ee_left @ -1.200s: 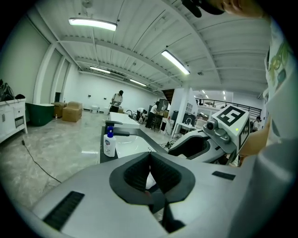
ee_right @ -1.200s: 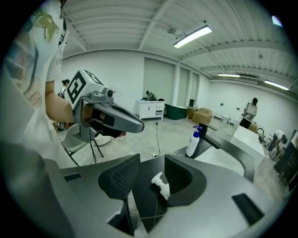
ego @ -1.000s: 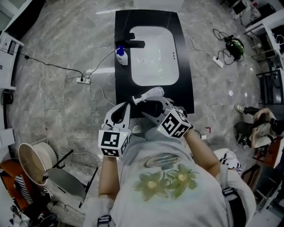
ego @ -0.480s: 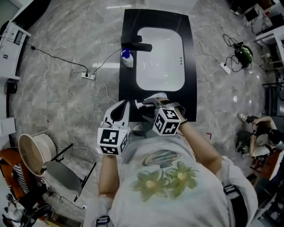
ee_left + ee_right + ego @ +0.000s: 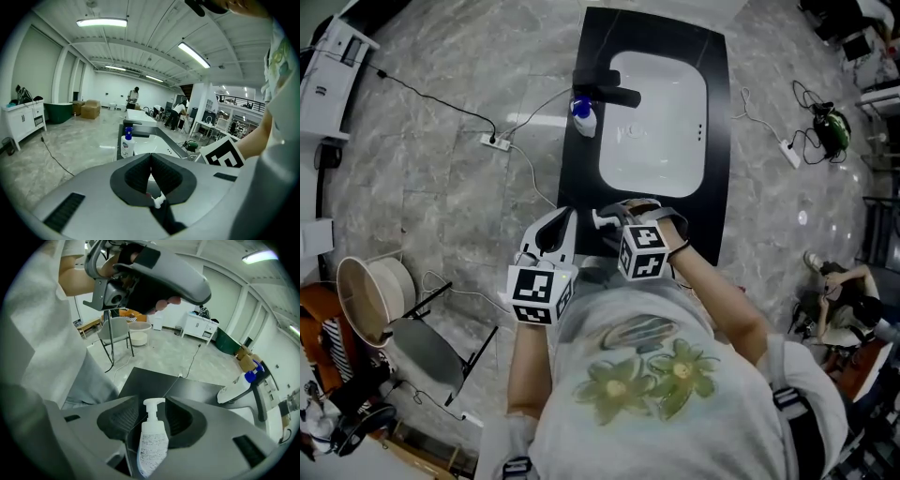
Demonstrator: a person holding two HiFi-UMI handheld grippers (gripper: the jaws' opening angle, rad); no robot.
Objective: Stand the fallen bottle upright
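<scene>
1. Near the front edge of the black counter (image 5: 577, 187), the right gripper (image 5: 153, 405) has the white pump bottle (image 5: 152, 444) between its jaws, which have just been opening and stand wide, pads off it.
2. Left gripper (image 5: 150, 161) is beside it, jaws together, empty.
3. Blue-capped soap bottle (image 5: 584, 118) stands by the sink (image 5: 654, 159).

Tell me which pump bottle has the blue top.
The bottle beside the faucet; its pump is blue, while the bottle at the counter's near end is all white.
</scene>
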